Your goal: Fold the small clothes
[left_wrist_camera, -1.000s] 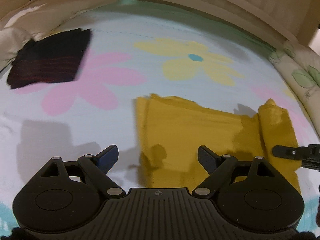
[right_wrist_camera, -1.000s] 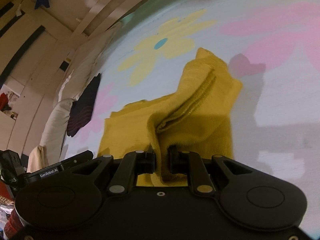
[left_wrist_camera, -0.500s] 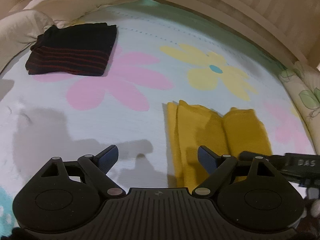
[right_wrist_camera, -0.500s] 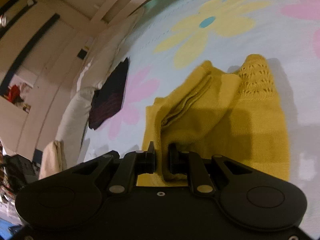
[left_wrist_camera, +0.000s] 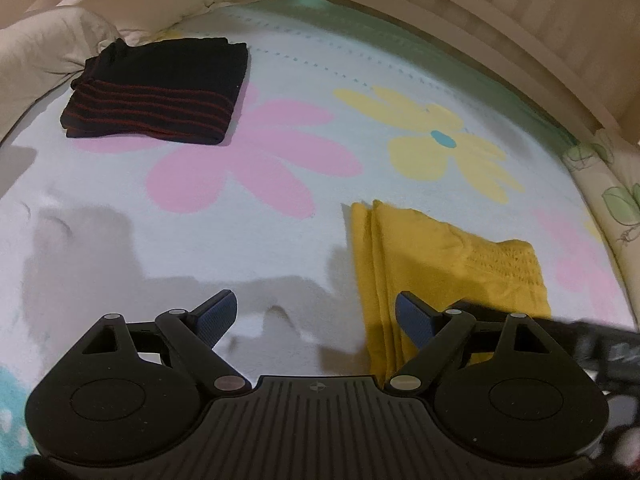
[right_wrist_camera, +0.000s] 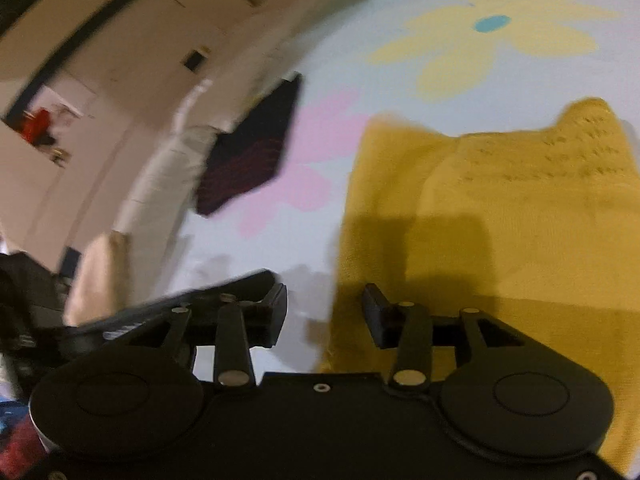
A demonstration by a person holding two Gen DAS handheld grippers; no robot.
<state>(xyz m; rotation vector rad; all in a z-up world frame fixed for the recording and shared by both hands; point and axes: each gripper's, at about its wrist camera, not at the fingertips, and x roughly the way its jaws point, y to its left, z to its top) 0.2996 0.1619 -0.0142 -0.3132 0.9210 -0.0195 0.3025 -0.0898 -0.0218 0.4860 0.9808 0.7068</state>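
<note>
Above the yellow garment (right_wrist_camera: 500, 216), right tongs (right_wrist_camera: 324, 312) and left tongs (left_wrist_camera: 316, 314) gape empty.

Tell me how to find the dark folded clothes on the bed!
Start at the bed sheet with its big printed flowers and find the pink flower. At its far left petals, beside the white pillow, lies the black folded garment. It has thin red stripes, unlike the plain yellow garment nearer the grippers.

A home bedroom: a flower-print bedsheet (left_wrist_camera: 280, 152) covers a mattress, with pillows (left_wrist_camera: 48, 52) at its far-left edge.
</note>
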